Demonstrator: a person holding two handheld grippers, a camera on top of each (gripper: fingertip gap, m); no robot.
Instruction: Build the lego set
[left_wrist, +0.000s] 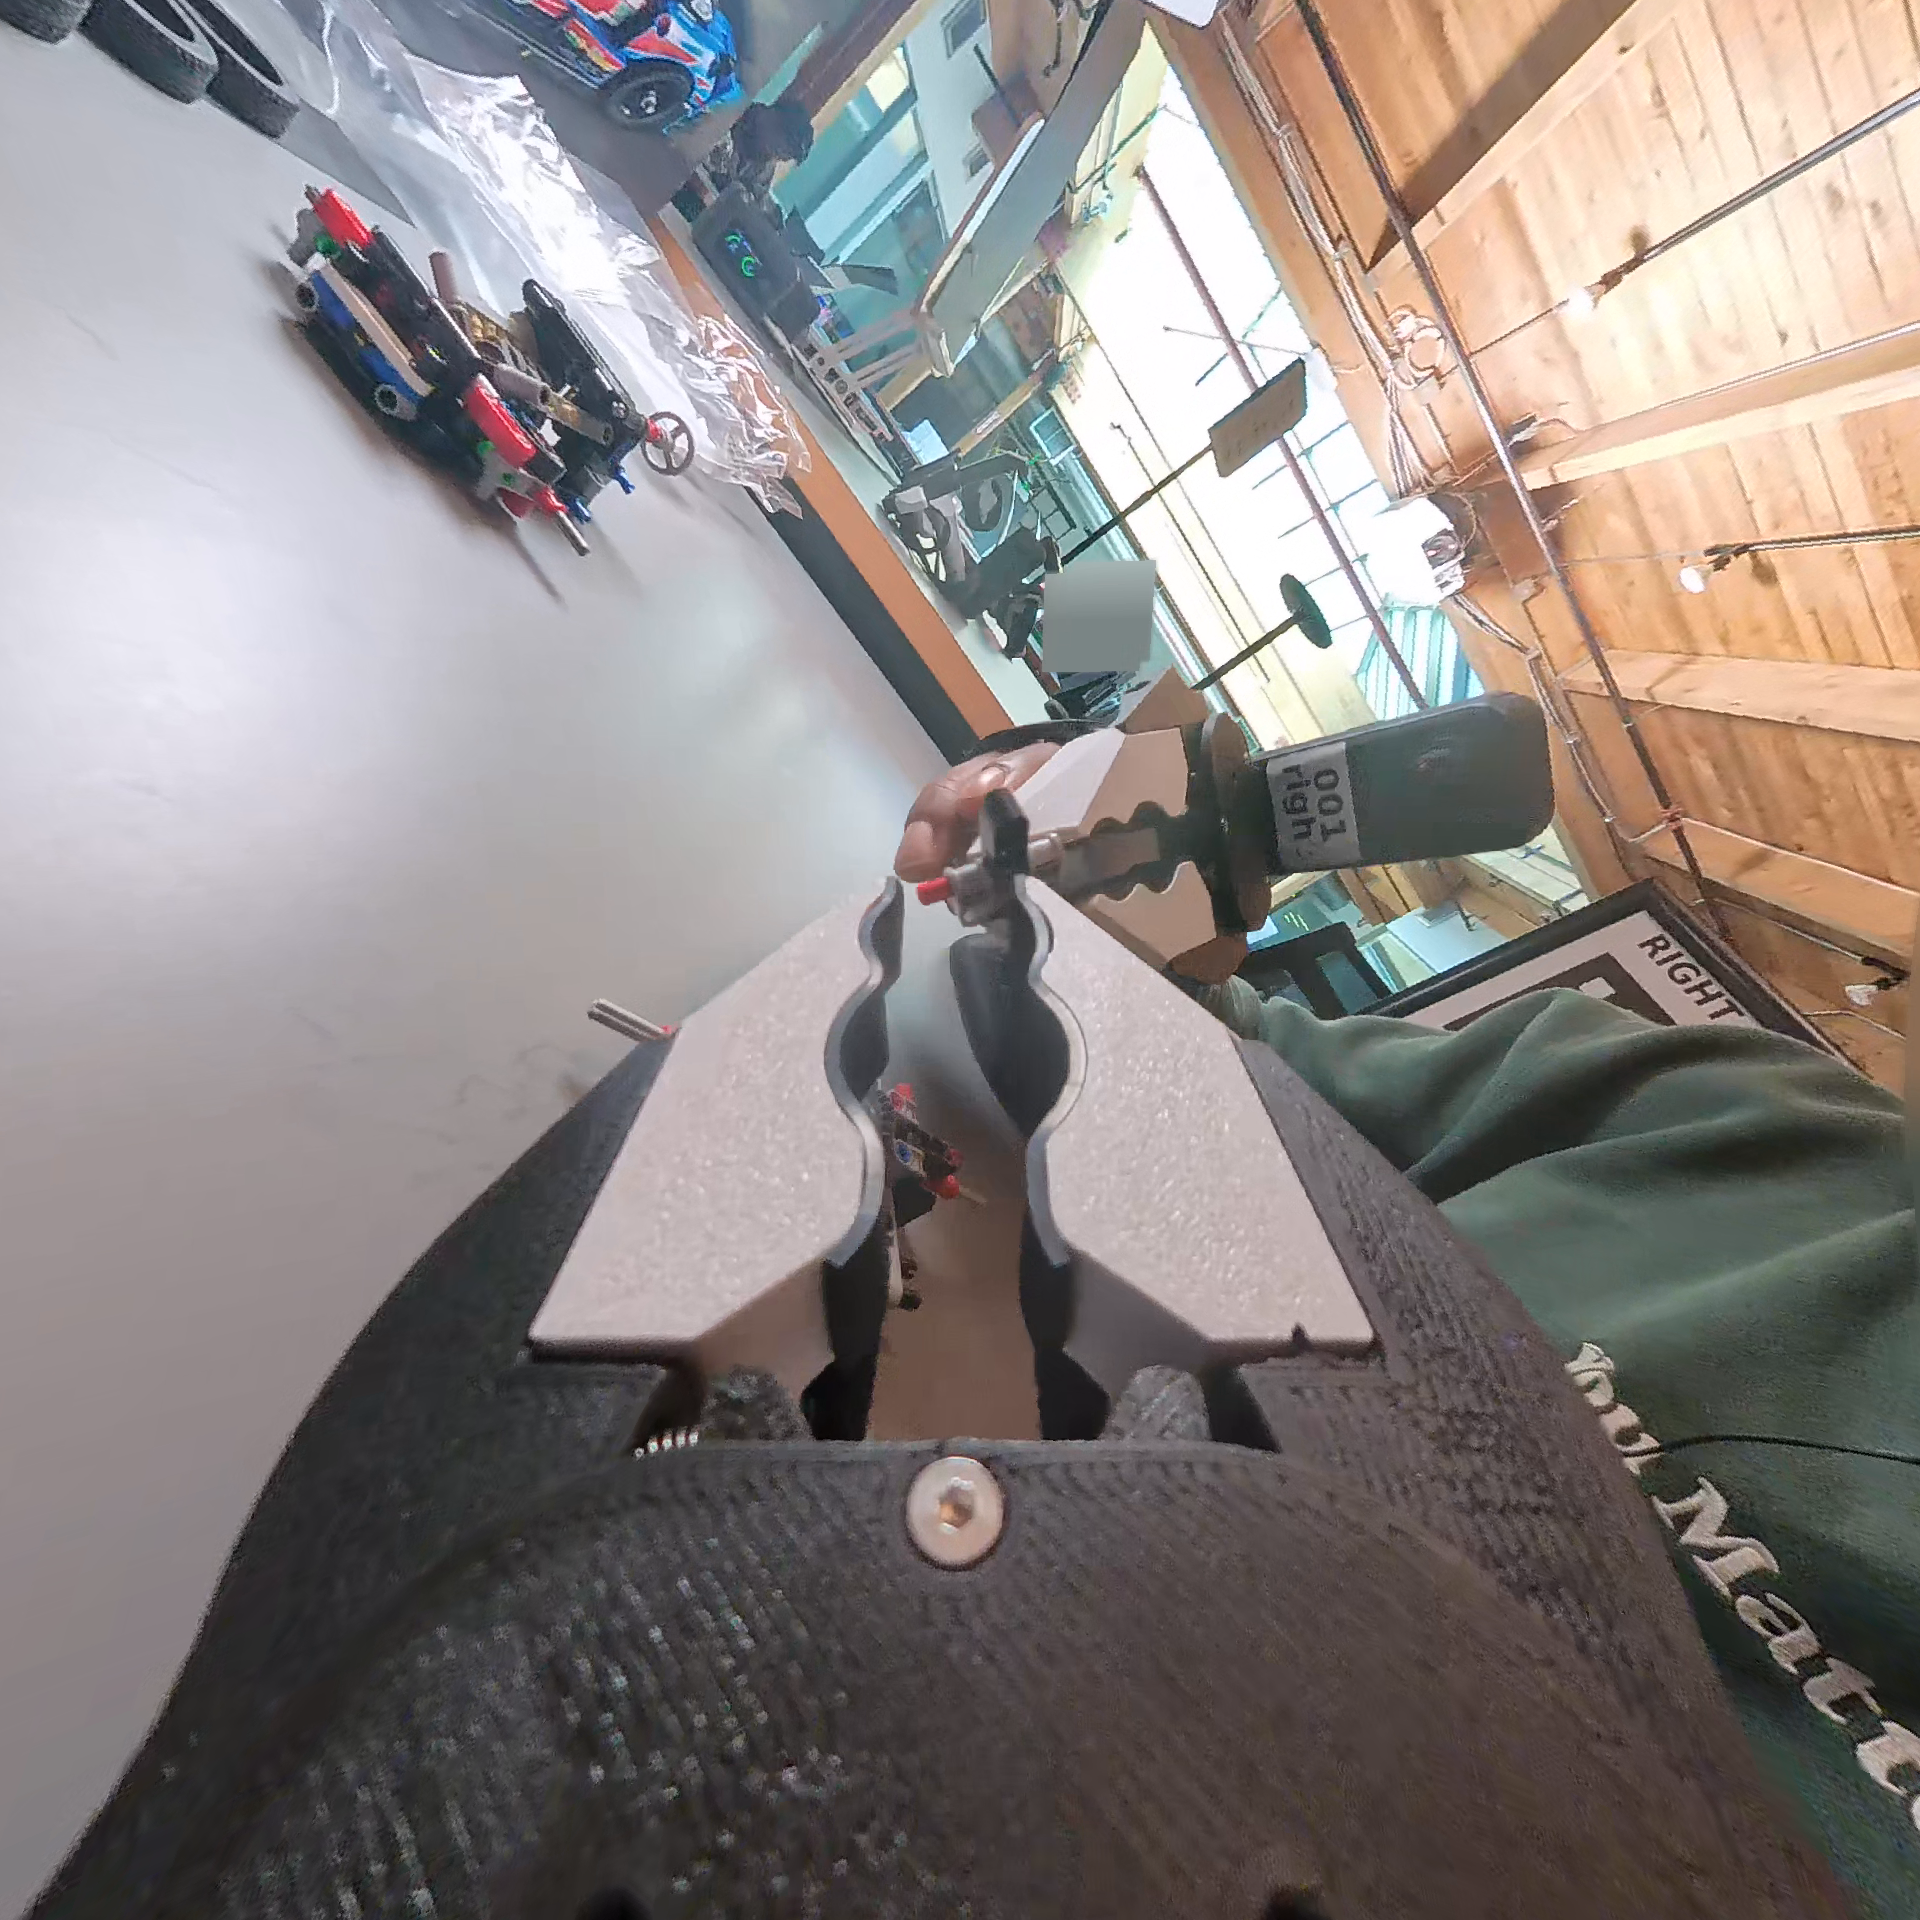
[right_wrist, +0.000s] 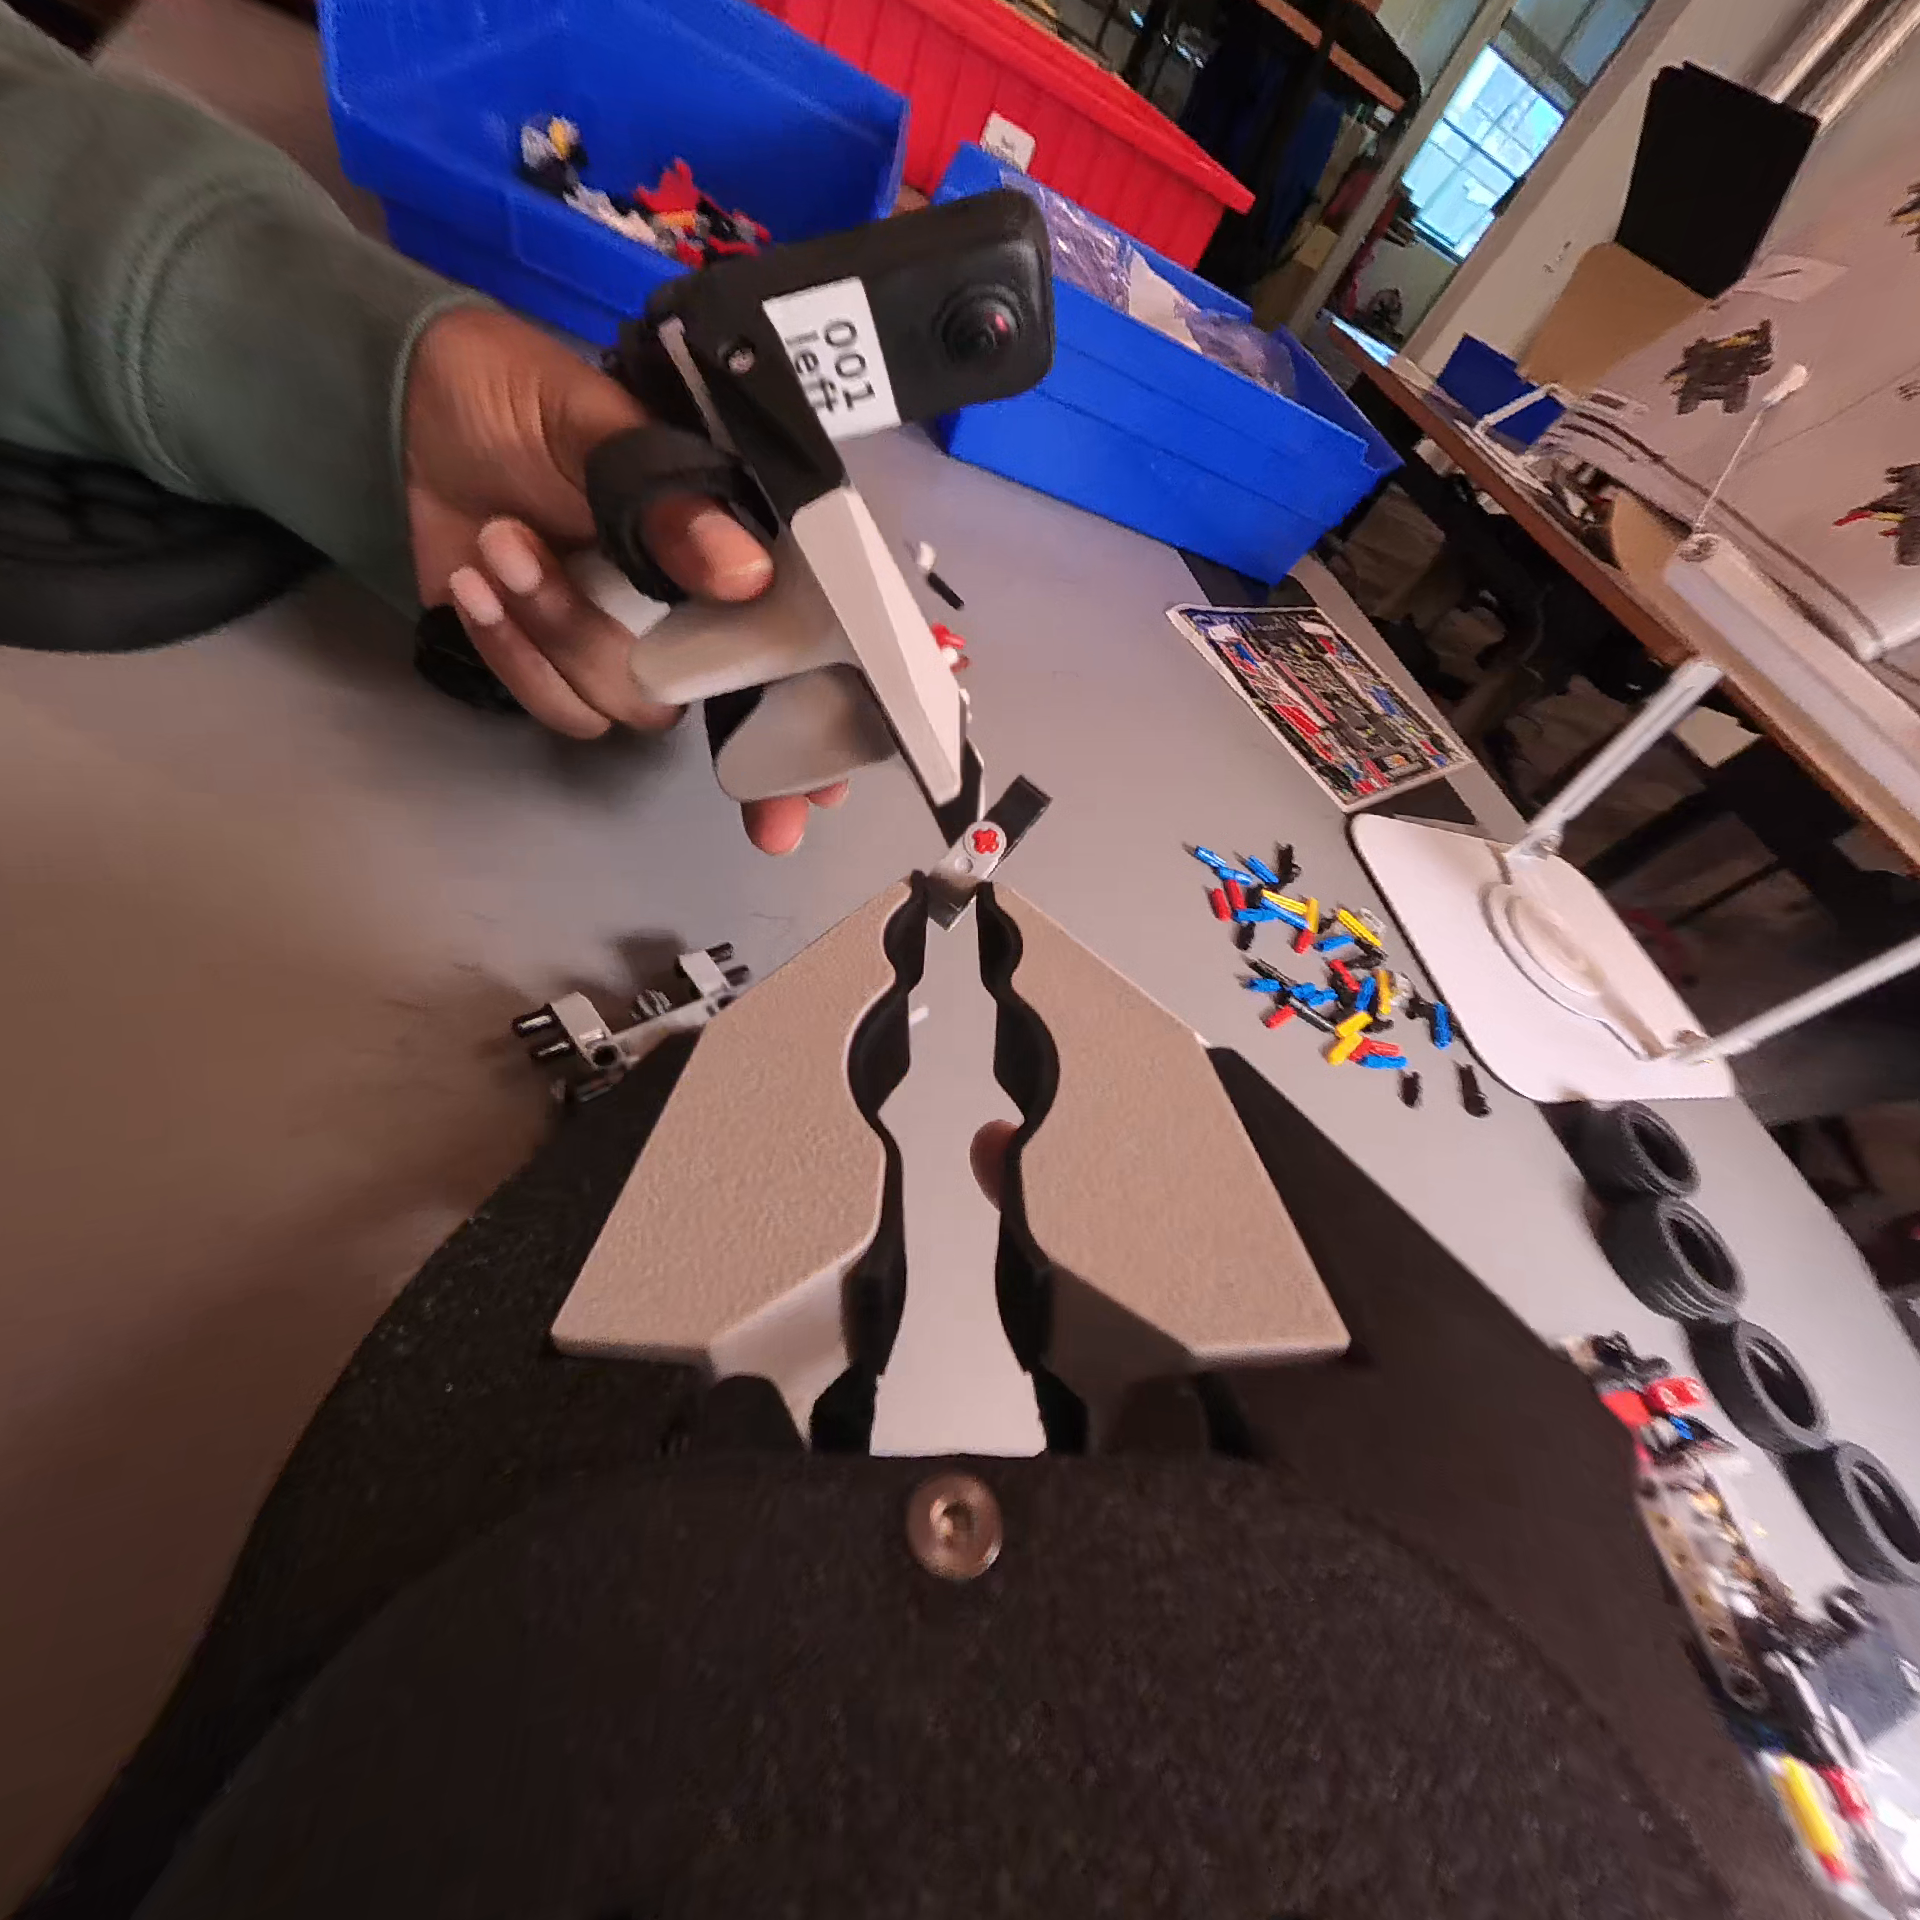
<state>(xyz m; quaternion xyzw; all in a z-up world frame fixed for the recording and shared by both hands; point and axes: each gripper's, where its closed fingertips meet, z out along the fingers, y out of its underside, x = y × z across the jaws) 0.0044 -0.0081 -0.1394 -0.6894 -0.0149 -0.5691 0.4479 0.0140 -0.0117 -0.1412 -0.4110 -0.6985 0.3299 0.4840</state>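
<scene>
In the right wrist view my right gripper is shut on a small lego piece: a grey connector with a red axle and a black beam. It holds the piece above the grey table. My left gripper comes down from the upper left, its tip at the beam. In the left wrist view my left gripper has its jaws a small gap apart. The lego piece sits at its tips, held by the right gripper.
A partly built chassis, tyres, plastic bags and a finished model car lie farther off. A grey sub-assembly, a pile of coloured pins, a printed sheet, tyres, a white stand base and blue bins surround the work spot.
</scene>
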